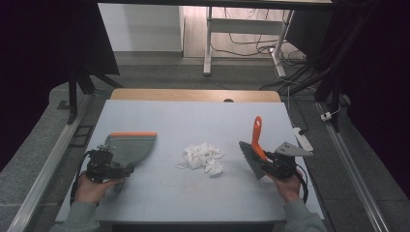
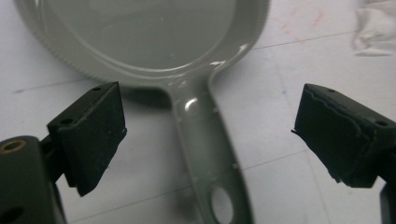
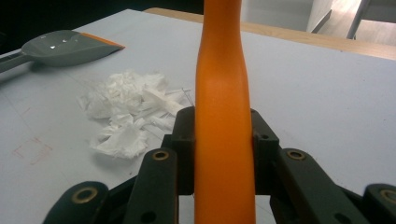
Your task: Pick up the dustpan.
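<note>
A pale grey-blue table (image 1: 193, 116) with a wooden strip along its far edge stands on a grey floor, dark curtains hanging at both sides. Beyond it, white desk legs (image 1: 208, 43) rise among loose cables on the floor, and a white power strip (image 1: 303, 137) lies off the table's right edge.

Mid-table sits a heap of crumpled white paper scraps (image 1: 202, 157), with nothing between it and the tools on either side.

To its left lies a grey dustpan (image 1: 129, 146) with an orange lip facing away from the person. Its handle (image 2: 205, 140) runs back toward the left gripper (image 2: 208, 128), whose jaws stand wide apart on either side of the handle without touching it.

To the right of the scraps, the right gripper (image 3: 223, 154) is clamped on the orange handle of a hand brush (image 1: 255, 150). The handle points away from the person and the grey bristles face the scraps, near them but apart.
</note>
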A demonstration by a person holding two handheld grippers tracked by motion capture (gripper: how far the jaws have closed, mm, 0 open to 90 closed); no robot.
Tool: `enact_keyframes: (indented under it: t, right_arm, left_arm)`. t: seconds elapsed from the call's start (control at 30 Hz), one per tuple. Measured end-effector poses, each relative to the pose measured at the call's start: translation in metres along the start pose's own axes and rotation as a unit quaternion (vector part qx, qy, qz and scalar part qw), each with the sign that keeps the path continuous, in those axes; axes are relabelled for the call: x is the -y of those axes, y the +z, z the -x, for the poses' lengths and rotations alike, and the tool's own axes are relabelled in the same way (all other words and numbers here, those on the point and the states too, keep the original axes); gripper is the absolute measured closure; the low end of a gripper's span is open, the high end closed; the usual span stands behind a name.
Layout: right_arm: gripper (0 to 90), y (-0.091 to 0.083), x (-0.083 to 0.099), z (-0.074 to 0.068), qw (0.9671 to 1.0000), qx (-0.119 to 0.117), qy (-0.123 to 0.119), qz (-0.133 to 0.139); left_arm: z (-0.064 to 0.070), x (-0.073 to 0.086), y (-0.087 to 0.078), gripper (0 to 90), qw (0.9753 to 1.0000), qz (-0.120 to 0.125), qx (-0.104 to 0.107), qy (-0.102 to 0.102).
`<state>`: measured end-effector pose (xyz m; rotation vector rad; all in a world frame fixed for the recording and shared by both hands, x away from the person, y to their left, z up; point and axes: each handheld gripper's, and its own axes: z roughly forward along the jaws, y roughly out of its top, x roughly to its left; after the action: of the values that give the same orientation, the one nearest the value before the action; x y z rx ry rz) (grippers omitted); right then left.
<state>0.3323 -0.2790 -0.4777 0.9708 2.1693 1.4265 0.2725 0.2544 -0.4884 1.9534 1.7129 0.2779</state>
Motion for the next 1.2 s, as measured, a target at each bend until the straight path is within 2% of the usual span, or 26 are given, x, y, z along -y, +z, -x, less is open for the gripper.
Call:
enact_keyframes:
  t: [0.13,0.27,0.47,0.77,1.03,1.2]
  right_arm:
    - [70.2,0.001,0.0,0.0,1.0,-0.001,0.0,0.0]
    - [70.2,0.002,-0.001,-0.001,1.0,0.0,-0.001,0.0]
    - [70.2,0.002,-0.001,-0.001,1.0,0.001,-0.001,0.0]
    - [70.2,0.003,-0.001,-0.001,1.0,0.0,-0.003,-0.002]
    - [70.2,0.004,-0.001,-0.002,1.0,0.002,-0.003,-0.003]
    - [70.2,0.004,-0.001,-0.002,1.0,0.002,-0.003,-0.005]
  left_arm:
    - [-0.003,0.004,0.006,13.0,0.9999,-0.008,-0.005,-0.013]
    - [-0.005,0.007,0.012,14.5,0.9996,-0.019,0.0,-0.023]
    - [-0.006,0.008,0.018,14.6,0.9992,-0.023,0.005,-0.032]
    - [-0.006,0.009,0.029,19.7,0.9983,-0.037,0.001,-0.044]
    - [-0.008,0.01,0.032,28.5,0.998,-0.039,0.002,-0.05]
    - [-0.01,0.01,0.034,37.6,0.9979,-0.033,0.01,-0.055]
